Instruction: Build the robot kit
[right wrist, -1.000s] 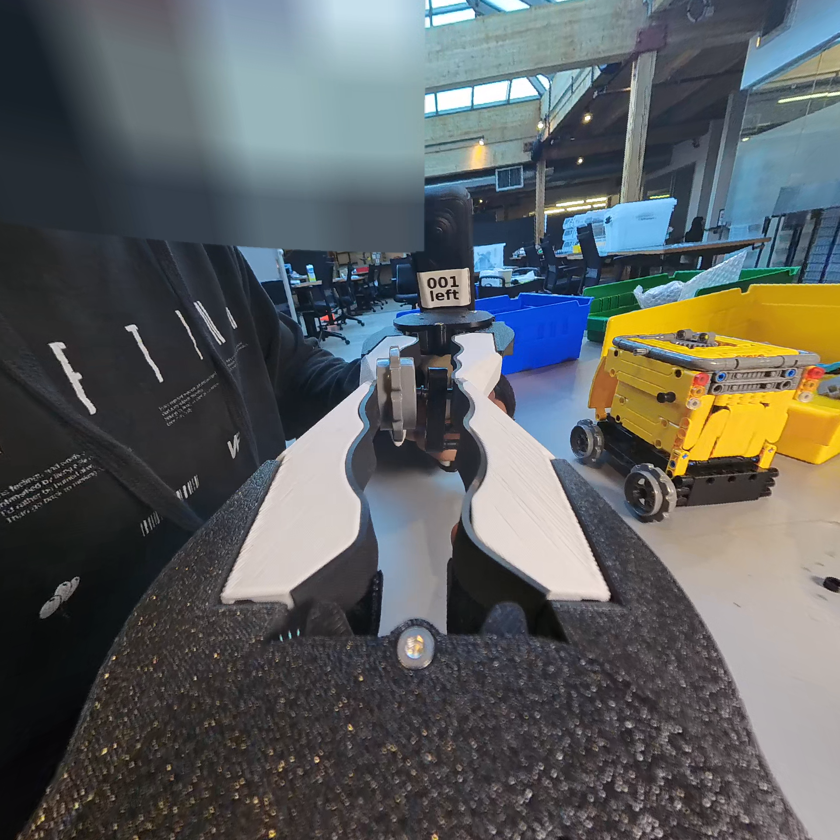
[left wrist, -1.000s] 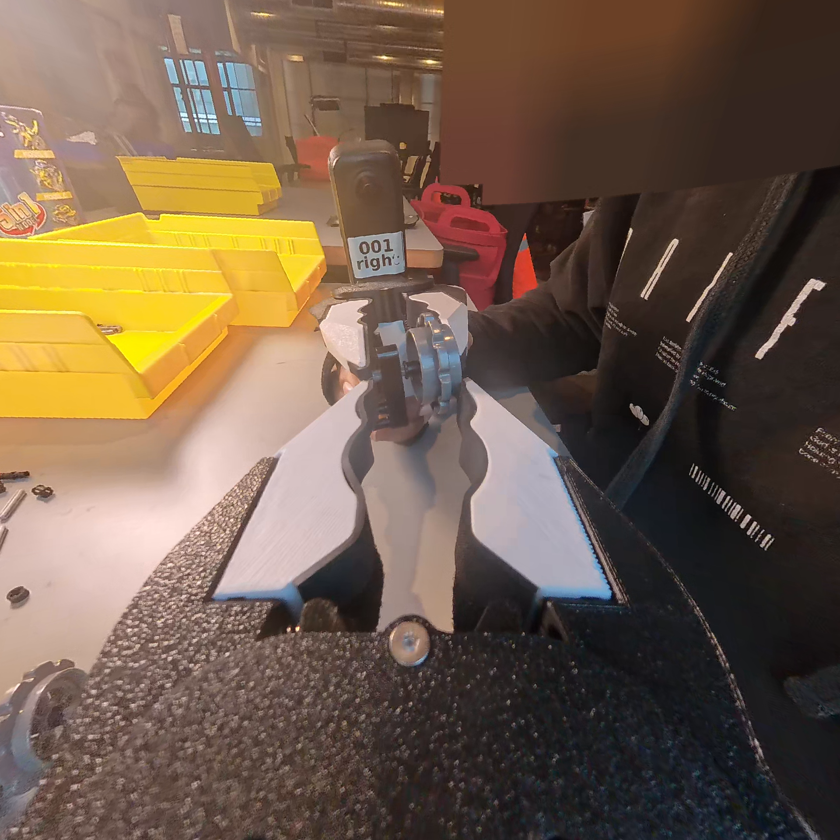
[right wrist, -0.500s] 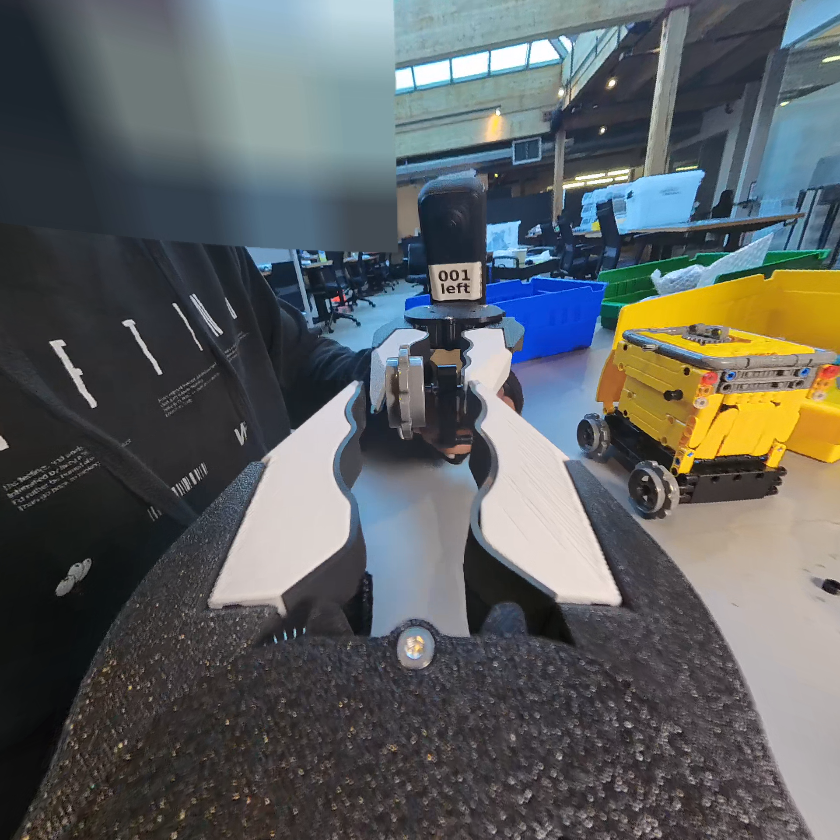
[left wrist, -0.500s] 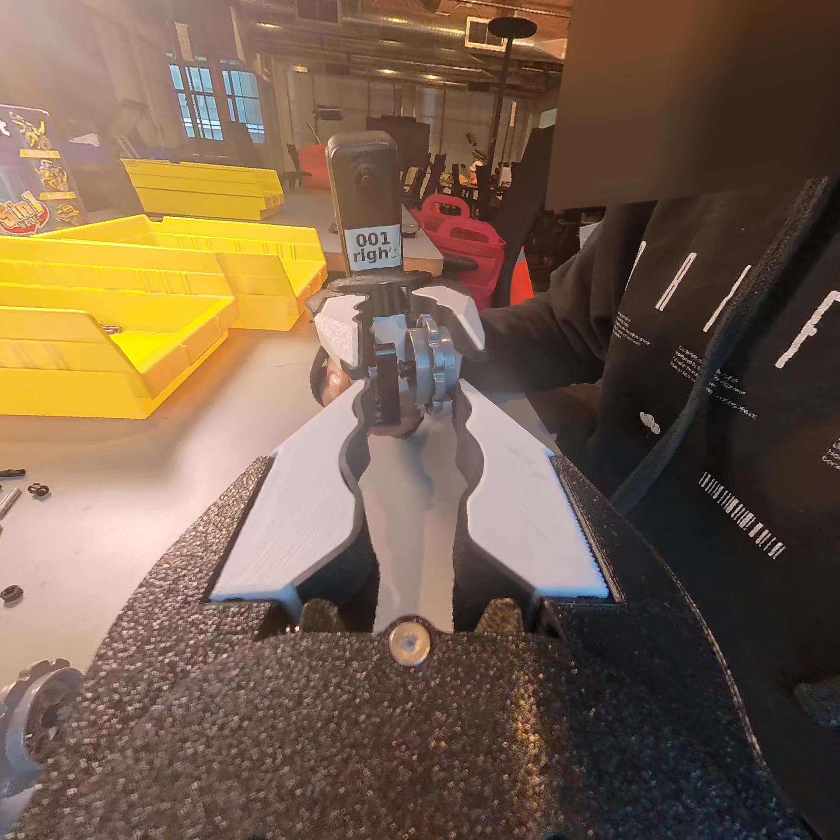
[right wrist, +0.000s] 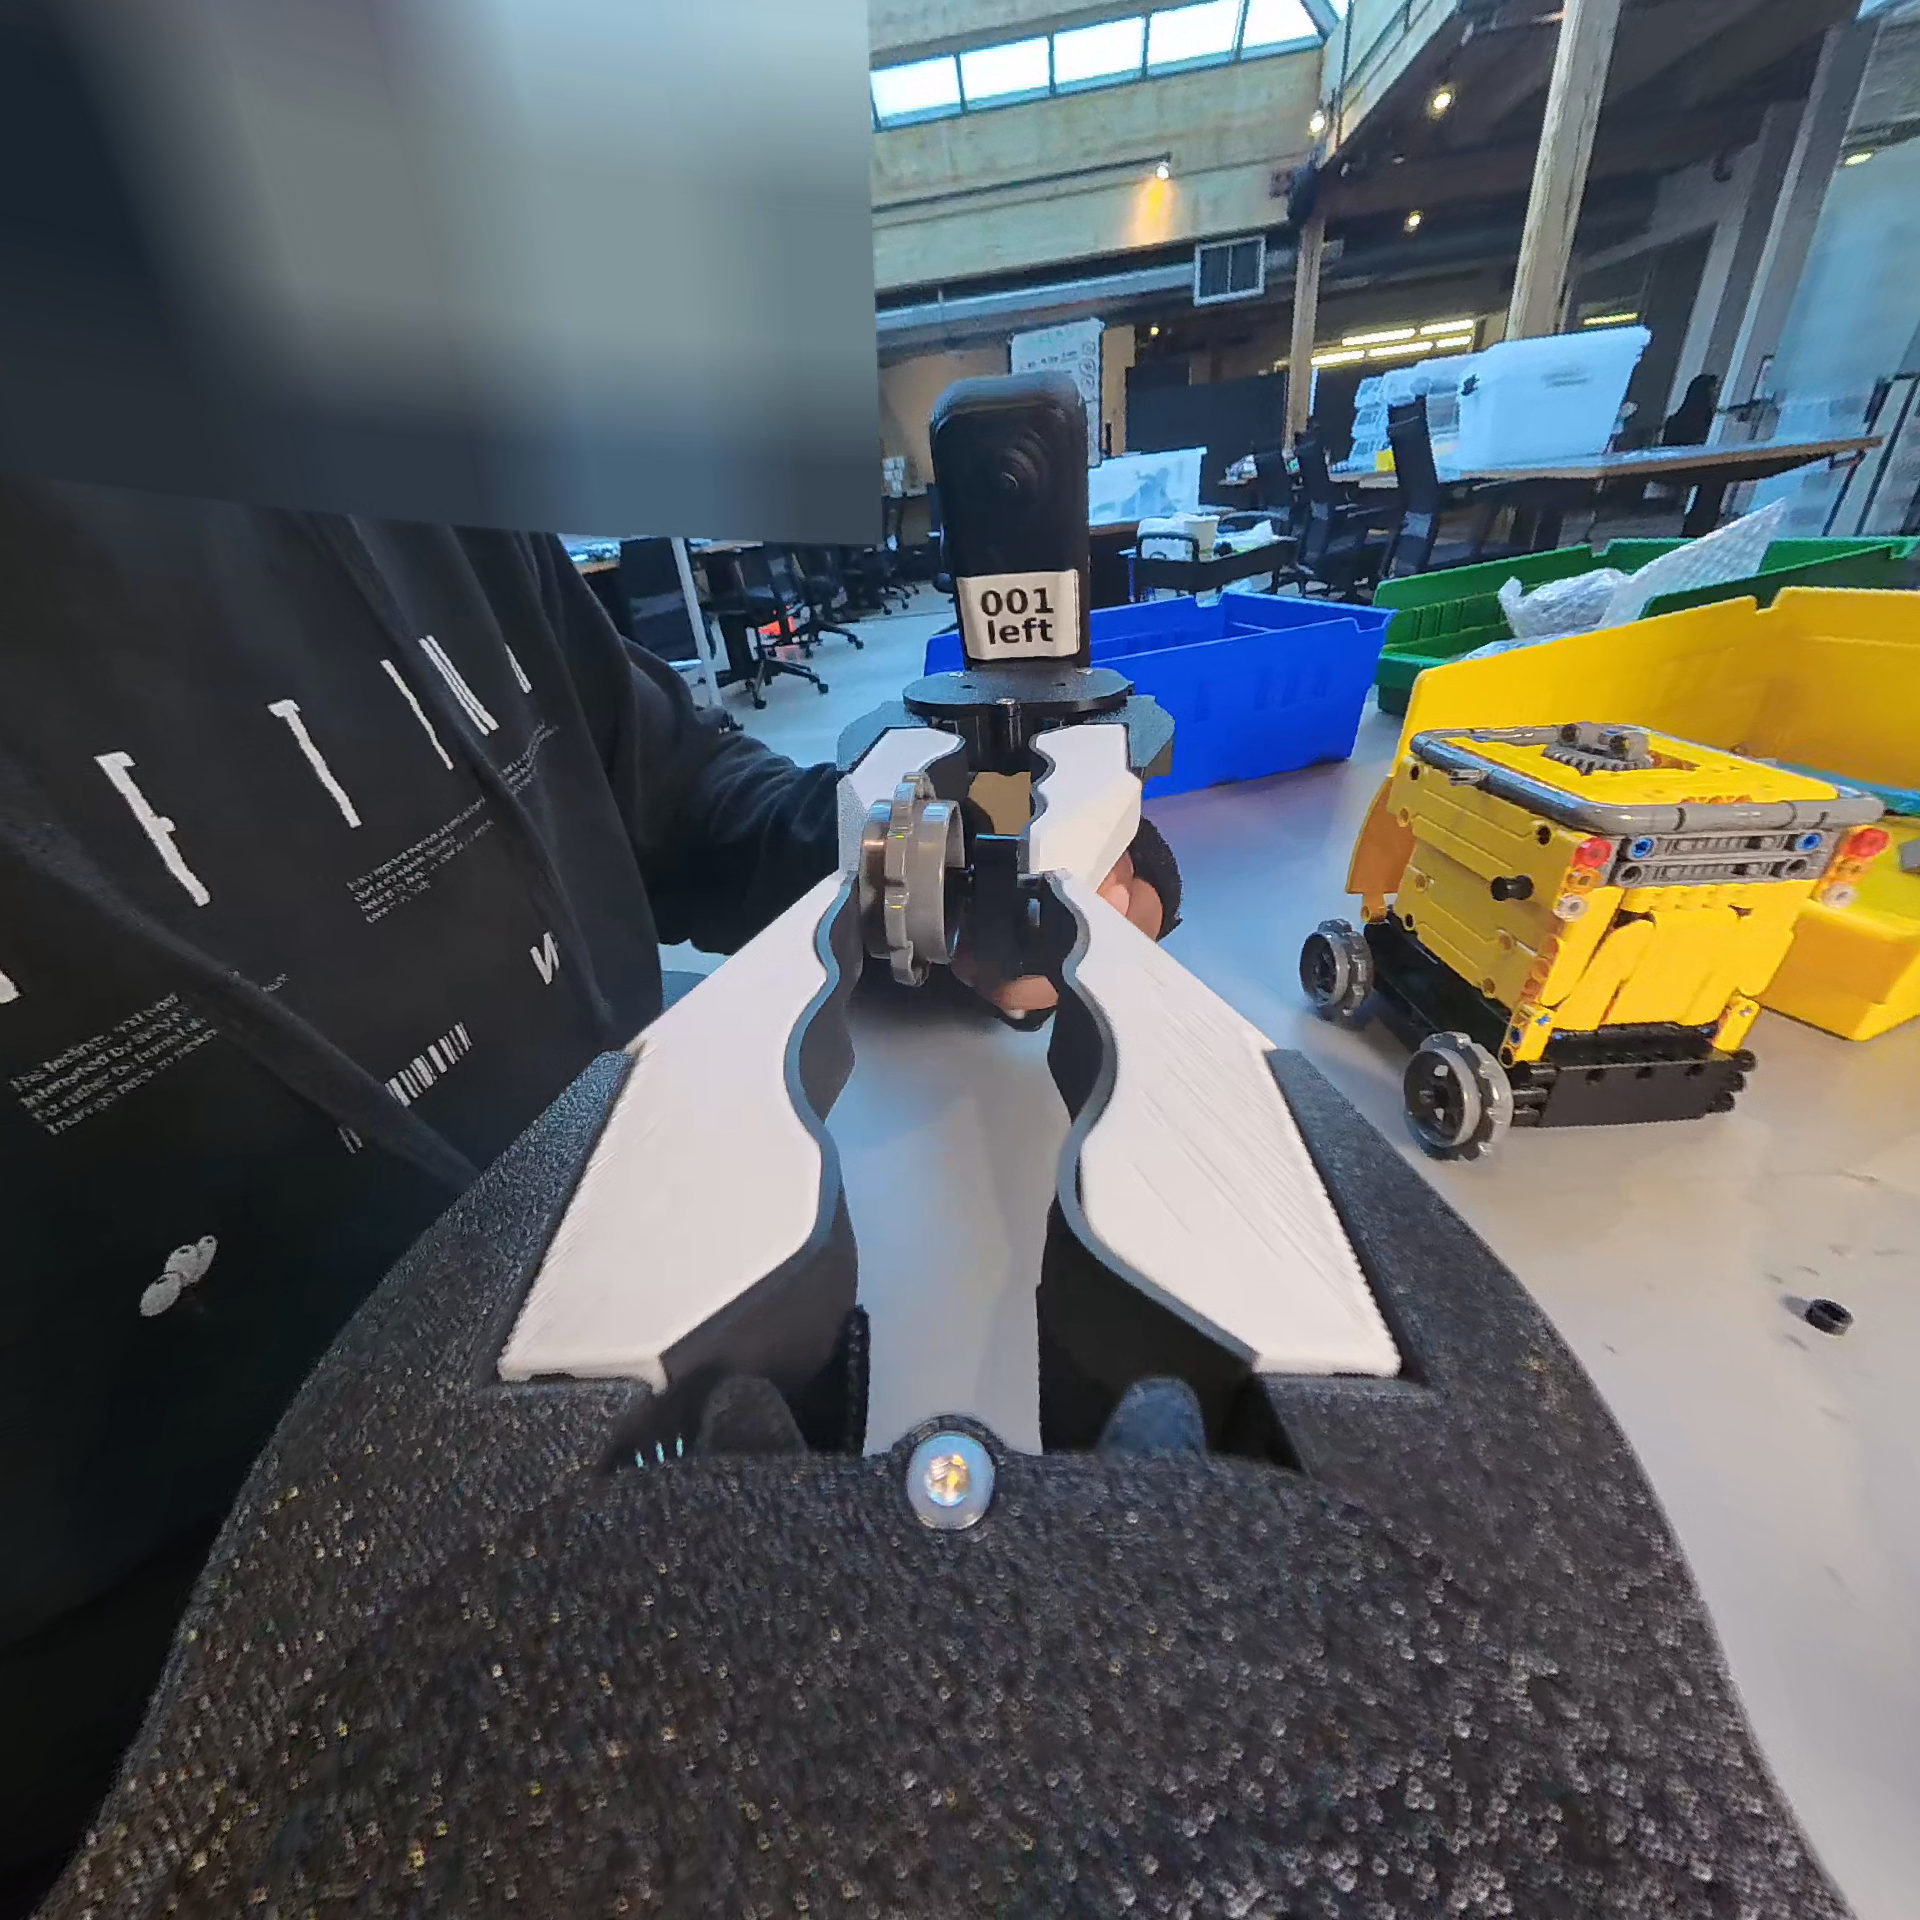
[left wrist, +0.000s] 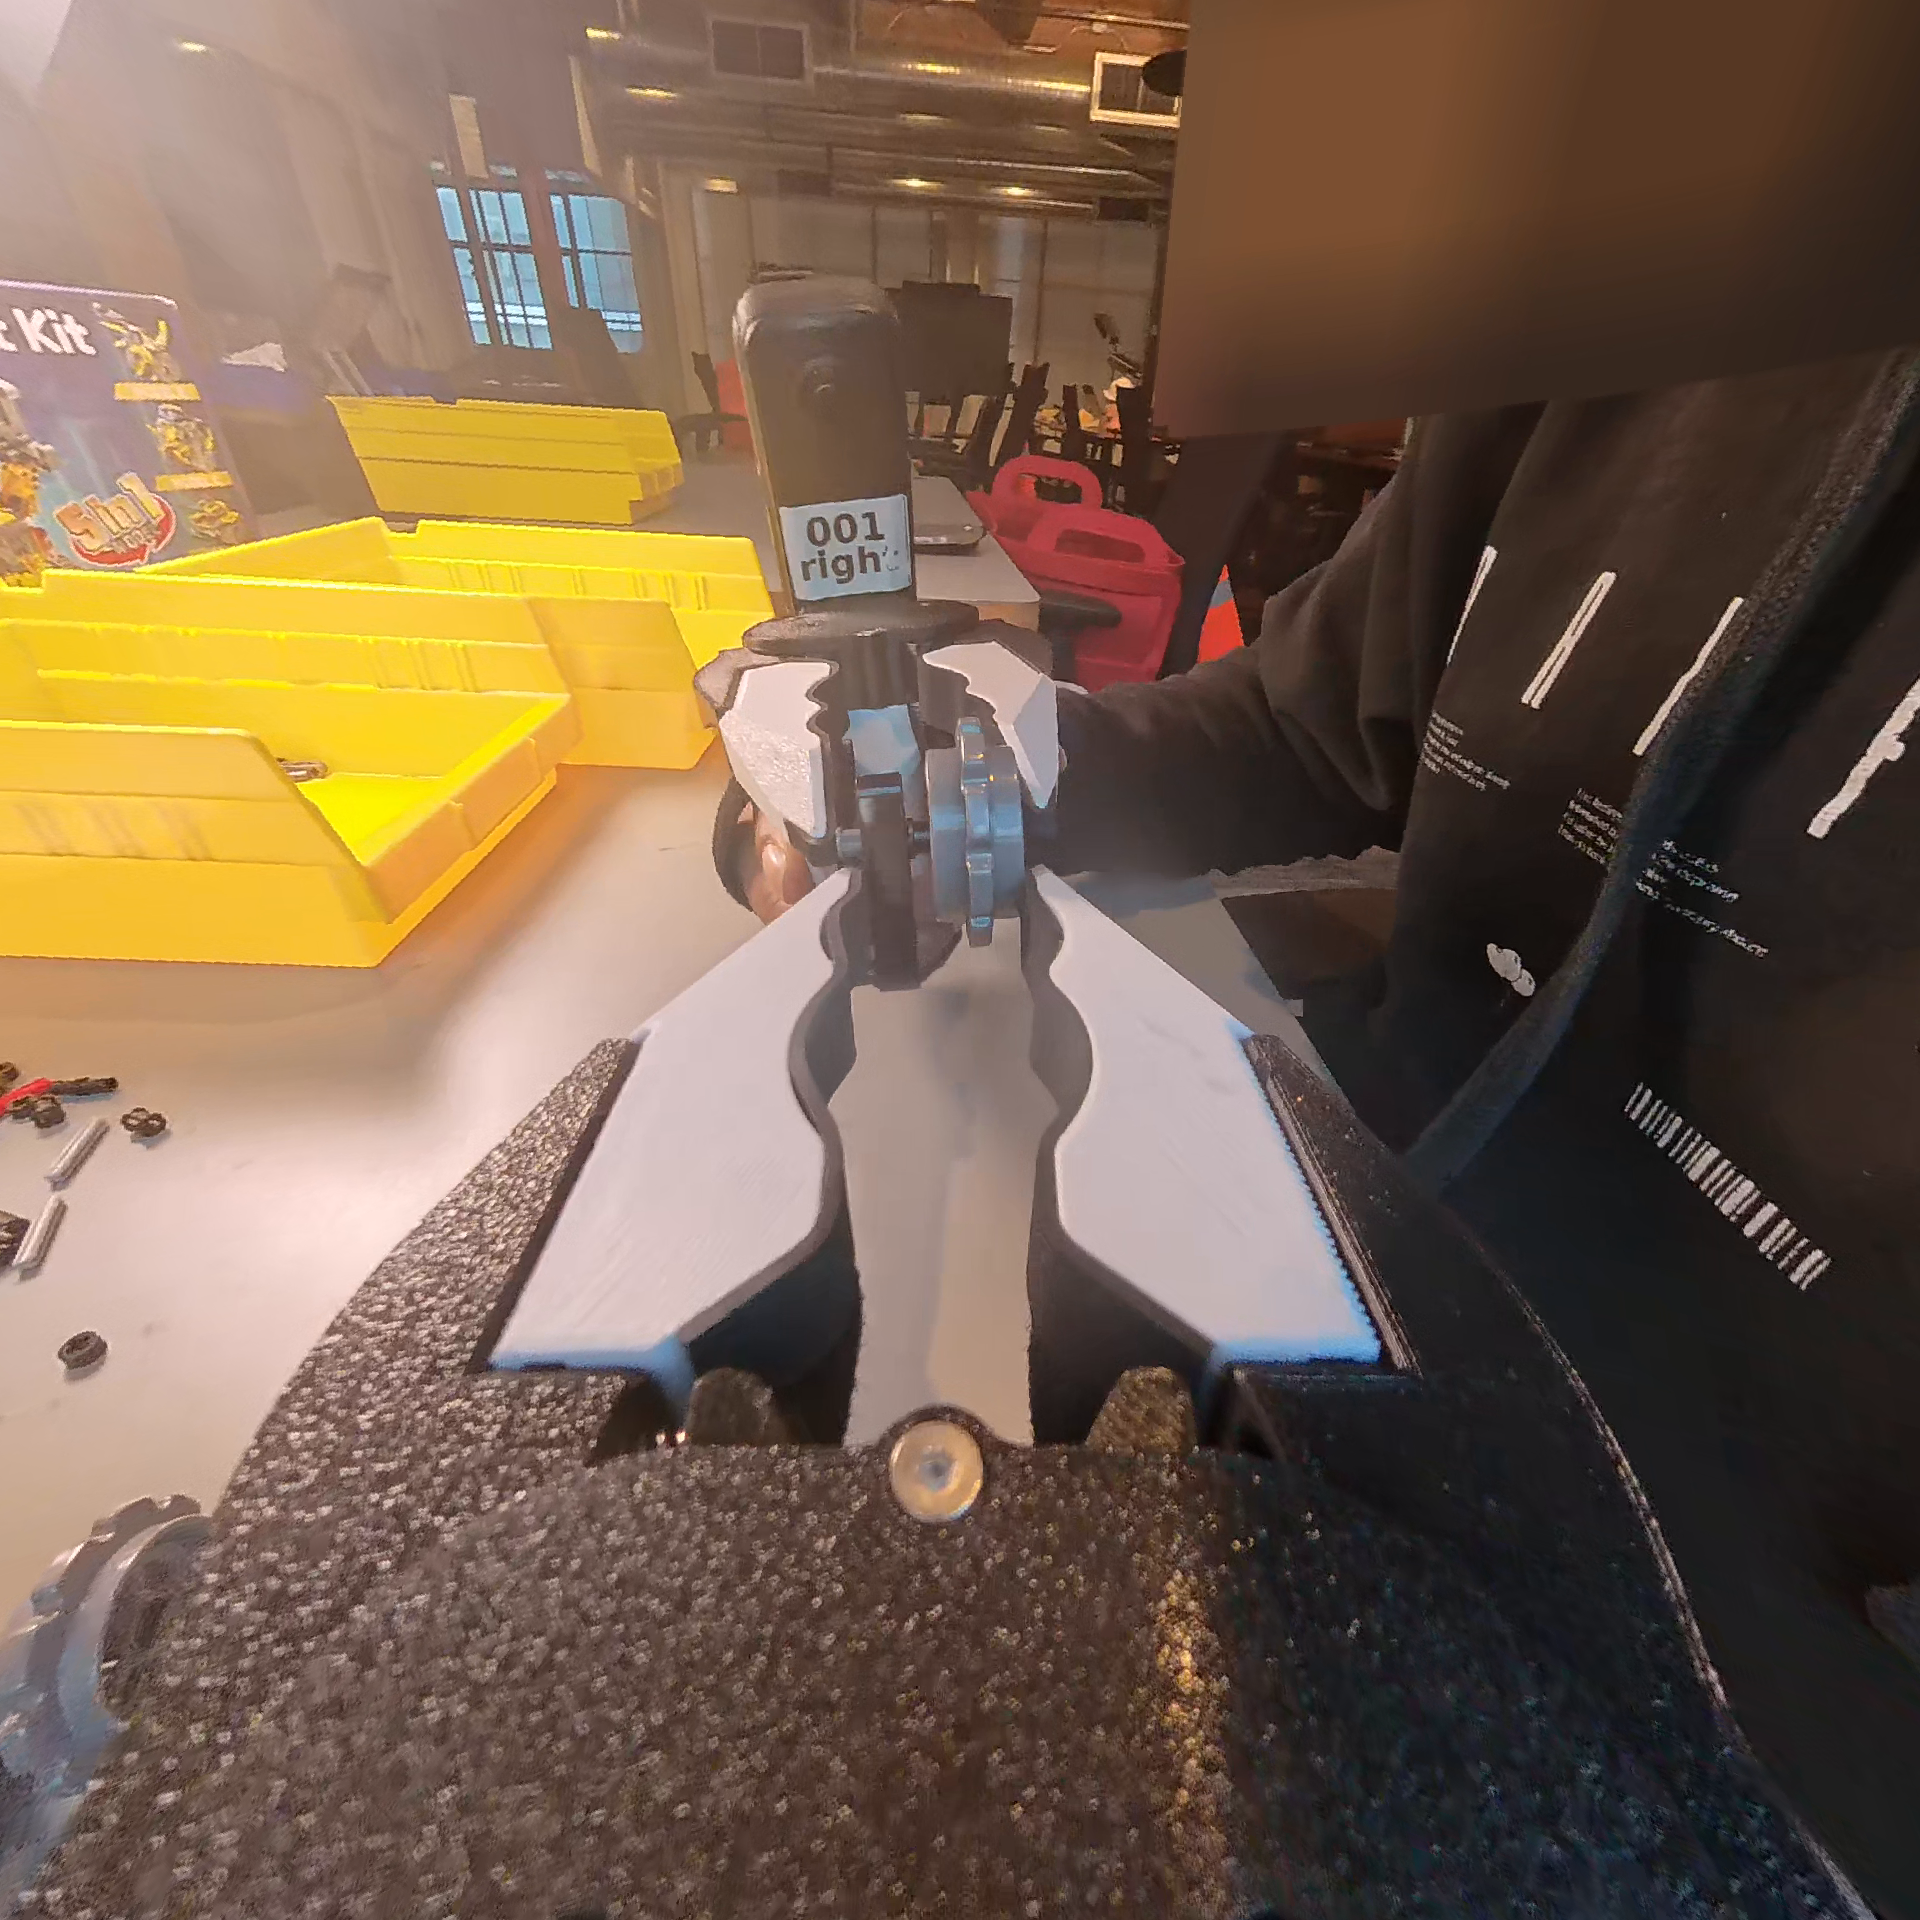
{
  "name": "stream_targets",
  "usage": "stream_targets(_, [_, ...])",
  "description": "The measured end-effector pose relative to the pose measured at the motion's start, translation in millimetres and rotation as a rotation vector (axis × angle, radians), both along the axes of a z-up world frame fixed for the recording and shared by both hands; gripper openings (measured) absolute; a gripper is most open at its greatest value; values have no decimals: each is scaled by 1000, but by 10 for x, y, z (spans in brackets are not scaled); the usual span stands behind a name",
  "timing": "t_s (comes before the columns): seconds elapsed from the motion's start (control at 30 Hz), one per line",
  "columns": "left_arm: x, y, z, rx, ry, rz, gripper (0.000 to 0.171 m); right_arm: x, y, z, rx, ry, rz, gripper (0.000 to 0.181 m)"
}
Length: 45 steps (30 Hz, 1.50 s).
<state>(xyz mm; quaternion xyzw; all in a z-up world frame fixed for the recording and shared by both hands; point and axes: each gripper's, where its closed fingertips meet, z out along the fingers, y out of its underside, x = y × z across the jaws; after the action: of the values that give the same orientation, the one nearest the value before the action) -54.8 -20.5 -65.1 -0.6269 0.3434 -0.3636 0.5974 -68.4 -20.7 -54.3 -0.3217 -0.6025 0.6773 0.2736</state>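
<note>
Facing tip to tip, the left gripper and right gripper each clamp the grey wheel and black piece assembly, so uneven pull could pop it loose.

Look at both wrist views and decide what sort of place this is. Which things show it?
Probably a large shared workshop or makerspace. Yellow parts bins and blue and green bins stand on a grey worktable, a yellow brick-built wheeled vehicle sits on it, and desks with office chairs stand under exposed beams.
</note>
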Motion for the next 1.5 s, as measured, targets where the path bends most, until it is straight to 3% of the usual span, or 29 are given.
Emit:
stream_targets(0.17, [-25, 3, 35, -24, -36, -13, 33, -6, -25, 13, 0, 11, -3, 32])
stream_targets(0.3, [-1, -47, 60, -30, -59, -53, 27, -7, -46, 34, 3, 12, 0, 32])
stream_targets(1.0, [4, -48, 27, -79, -84, -91, 27, -3, -50, 4, -28, -22, -7, 32])
stream_targets(1.13, [-96, 109, -79, -186, -100, -25, 27, -97, 123, -88, -187, -114, -70, 33])
stream_targets(1.27, [-184, 237, -341, -252, 42, 93, 42, -119, 240, -360, -437, -354, -100, 33])
stream_targets(1.4, [-130, 218, -464, -182, 201, 116, 44, -19, 182, -652, -620, -587, -132, 34])
stream_targets(1.5, [28, 89, -558, -107, 318, 46, 45, 50, 183, -779, -742, -693, -153, 34])
